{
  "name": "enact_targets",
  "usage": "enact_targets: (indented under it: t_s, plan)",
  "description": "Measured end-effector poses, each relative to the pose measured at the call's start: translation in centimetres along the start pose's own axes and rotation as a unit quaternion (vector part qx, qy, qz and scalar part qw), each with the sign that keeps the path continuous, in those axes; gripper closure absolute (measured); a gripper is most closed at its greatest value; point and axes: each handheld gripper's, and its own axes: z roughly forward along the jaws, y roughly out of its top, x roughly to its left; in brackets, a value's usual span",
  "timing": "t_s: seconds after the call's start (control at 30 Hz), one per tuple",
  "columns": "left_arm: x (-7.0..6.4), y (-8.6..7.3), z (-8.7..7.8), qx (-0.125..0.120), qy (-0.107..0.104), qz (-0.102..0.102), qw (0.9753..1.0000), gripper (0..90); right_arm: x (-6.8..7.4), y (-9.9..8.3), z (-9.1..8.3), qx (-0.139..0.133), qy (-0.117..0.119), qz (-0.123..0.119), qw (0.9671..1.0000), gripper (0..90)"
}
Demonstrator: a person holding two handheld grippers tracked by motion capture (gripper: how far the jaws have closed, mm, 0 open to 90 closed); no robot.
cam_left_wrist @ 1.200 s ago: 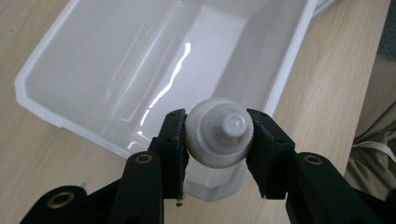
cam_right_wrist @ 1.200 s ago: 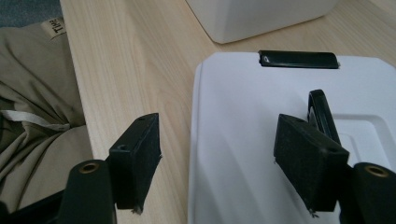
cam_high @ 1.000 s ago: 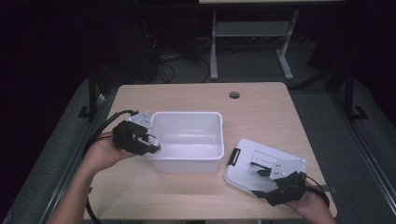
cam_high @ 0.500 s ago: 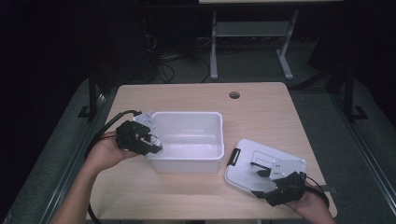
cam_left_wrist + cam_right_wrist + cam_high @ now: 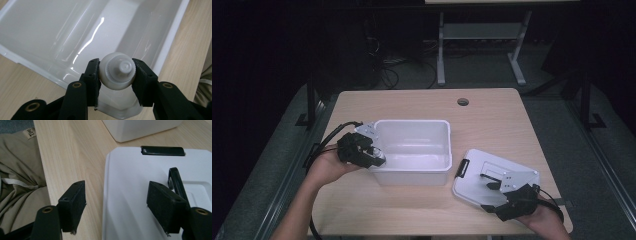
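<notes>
One white tube with a ridged screw cap point(image 5: 117, 74) is clamped cap-first between the jaws of the left claw point(image 5: 116, 75), over the near left corner of the clear white plastic bin point(image 5: 412, 150). The bin stands mid-table point(image 5: 492, 120). Just to its right lies the white lid with black latches point(image 5: 492, 175), and the right claw point(image 5: 116, 205) gapes wide, empty, straddling the lid's near left edge.

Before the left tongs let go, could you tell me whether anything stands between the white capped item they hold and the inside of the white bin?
Nothing visible does. The left tongs grip the white capped item above the white bin, whose interior below looks bare. The lid lies apart, beside the bin.
</notes>
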Motion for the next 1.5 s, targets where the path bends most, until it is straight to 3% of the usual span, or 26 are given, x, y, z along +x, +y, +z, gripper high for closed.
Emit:
enact_targets:
  t_s: [0.47,0.6,0.83,1.5]
  plan:
    - [0.1,0.4,1.1,0.006,0.009,0.001,0.9999,60.0,0.1,-0.1,0.2,0.005,0.003,0.004,1.0000,30.6]
    - [0.2,0.2,1.2,-0.006,0.002,-0.008,1.0000,60.0,0.0,-0.1,0.1,0.004,0.003,0.004,1.0000,30.6]
    - [0.3,-0.1,1.5,-0.005,0.005,-0.013,0.9999,60.1,0.1,-0.1,0.3,0.006,0.005,0.004,1.0000,30.5]
    - [0.3,-0.3,1.9,0.006,0.016,-0.010,0.9998,59.8,0.1,0.0,0.3,0.006,0.005,0.003,1.0000,30.3]
